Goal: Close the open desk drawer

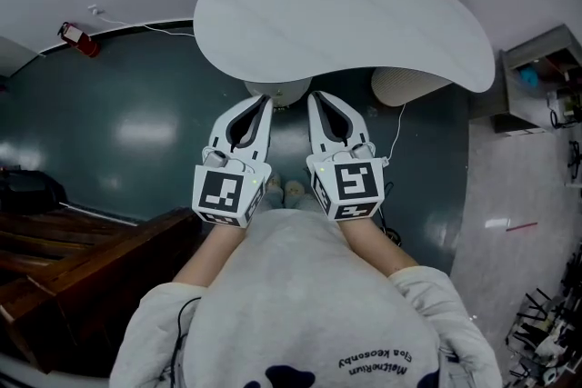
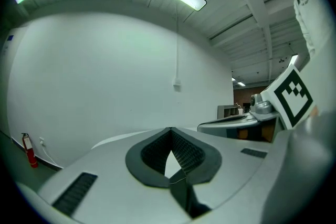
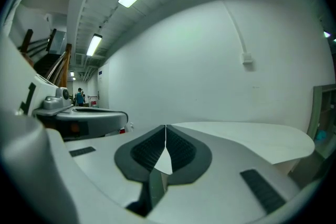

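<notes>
The white kidney-shaped desk top fills the upper middle of the head view, and no drawer shows in any view. My left gripper and right gripper are held side by side just below the desk's near edge, pointing at it. Each has its fingertips touching and nothing between them. In the left gripper view the left gripper is shut in front of a bare white wall, with the right gripper beside it. In the right gripper view the right gripper is shut, with the desk top beyond it.
A red fire extinguisher stands by the wall at the left. Dark wooden furniture lies at the lower left. A grey shelf unit stands at the right. A cable hangs under the desk beside a round white base.
</notes>
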`<control>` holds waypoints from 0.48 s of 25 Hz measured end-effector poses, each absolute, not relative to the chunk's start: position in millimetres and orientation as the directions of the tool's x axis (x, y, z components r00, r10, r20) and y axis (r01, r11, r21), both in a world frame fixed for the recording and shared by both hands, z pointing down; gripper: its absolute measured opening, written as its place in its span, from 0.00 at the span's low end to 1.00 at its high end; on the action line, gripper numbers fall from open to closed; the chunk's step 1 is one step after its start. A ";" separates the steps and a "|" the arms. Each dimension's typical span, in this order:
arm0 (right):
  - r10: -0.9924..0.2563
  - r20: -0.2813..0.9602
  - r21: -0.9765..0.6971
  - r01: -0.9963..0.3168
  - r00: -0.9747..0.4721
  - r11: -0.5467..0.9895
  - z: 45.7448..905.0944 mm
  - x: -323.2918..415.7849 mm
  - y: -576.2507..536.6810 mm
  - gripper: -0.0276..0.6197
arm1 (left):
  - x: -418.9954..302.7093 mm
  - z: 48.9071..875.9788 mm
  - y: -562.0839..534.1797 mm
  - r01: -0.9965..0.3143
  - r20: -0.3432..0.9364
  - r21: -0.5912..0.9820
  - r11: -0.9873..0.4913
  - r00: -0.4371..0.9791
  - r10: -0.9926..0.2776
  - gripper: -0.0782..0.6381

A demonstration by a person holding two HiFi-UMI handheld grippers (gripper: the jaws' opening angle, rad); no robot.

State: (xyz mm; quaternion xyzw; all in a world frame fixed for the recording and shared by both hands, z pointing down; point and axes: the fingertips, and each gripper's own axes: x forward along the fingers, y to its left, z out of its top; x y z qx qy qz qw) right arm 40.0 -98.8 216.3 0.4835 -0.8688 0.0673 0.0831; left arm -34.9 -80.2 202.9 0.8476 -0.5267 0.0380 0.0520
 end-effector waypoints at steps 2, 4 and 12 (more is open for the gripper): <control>-0.827 0.187 -0.038 -0.845 -0.530 0.533 204.4 41.7 -89.9 0.07 | -33.1 193.9 -72.1 -0.901 0.107 0.045 -0.432 0.434 -0.895 0.12; -0.822 0.166 -0.045 -0.837 -0.544 0.545 194.7 42.6 -81.9 0.07 | -29.6 185.1 -64.4 -0.902 0.091 0.035 -0.430 0.432 -0.897 0.12; -0.809 0.125 -0.024 -0.816 -0.575 0.577 177.3 57.2 -58.6 0.07 | -7.8 171.0 -43.1 -0.907 0.074 0.044 -0.419 0.421 -0.904 0.12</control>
